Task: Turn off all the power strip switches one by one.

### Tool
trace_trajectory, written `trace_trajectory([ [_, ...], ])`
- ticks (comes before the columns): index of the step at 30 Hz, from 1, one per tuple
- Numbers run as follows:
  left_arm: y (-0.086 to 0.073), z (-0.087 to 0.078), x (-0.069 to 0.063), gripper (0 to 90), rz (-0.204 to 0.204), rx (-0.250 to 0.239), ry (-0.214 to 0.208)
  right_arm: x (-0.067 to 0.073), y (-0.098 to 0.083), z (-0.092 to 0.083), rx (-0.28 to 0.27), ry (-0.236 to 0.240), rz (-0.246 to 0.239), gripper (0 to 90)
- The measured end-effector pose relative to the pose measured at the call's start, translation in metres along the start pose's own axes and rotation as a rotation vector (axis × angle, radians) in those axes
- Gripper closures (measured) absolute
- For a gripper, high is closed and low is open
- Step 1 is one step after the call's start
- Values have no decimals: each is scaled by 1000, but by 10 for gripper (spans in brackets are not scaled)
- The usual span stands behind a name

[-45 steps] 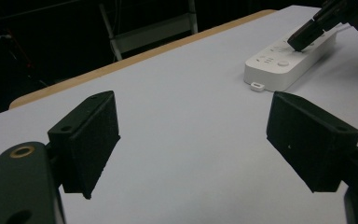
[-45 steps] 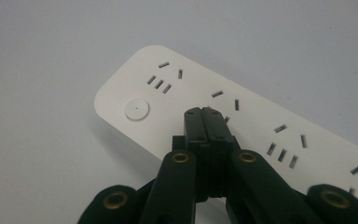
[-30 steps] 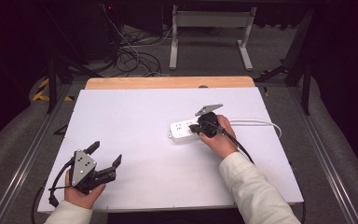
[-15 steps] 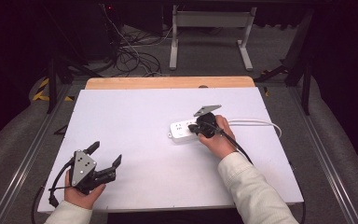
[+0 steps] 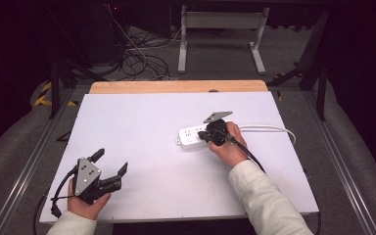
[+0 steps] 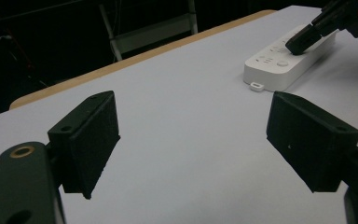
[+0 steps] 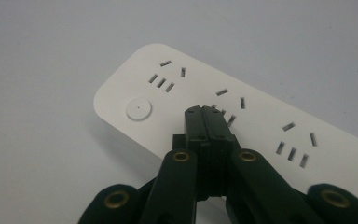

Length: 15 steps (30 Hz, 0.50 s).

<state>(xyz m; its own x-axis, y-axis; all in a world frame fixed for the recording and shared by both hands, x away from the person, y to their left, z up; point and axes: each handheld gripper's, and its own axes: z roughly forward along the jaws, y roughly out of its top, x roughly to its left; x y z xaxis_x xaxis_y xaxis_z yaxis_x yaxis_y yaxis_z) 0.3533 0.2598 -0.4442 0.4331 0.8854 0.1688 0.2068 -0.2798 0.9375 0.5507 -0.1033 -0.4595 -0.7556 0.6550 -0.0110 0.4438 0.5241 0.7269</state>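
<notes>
Right gripper view shows the right tool (image 7: 209, 116), jaws pressed together on nothing, tips on the white power strip (image 7: 261, 121) just short of its round switch (image 7: 139, 110), likely to press it, while the left tool (image 5: 108, 169) idles wide open near the table (image 5: 142, 117) edge.

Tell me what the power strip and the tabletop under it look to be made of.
Power strip: likely moulded plastic, smooth white satin shell with rounded corners and crisp slots. Tabletop: matte white sheet with no visible grain, possibly laminate; the tan strip along its far edge looks like wood.
</notes>
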Motion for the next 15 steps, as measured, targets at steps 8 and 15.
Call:
trace_trajectory([
  [8,0,2,1,173,-2,6,2,-3,15,-30,-116,50,70,900],
  [15,0,1,-1,173,1,4,7,-2,19,-40,-121,36,38,900],
])
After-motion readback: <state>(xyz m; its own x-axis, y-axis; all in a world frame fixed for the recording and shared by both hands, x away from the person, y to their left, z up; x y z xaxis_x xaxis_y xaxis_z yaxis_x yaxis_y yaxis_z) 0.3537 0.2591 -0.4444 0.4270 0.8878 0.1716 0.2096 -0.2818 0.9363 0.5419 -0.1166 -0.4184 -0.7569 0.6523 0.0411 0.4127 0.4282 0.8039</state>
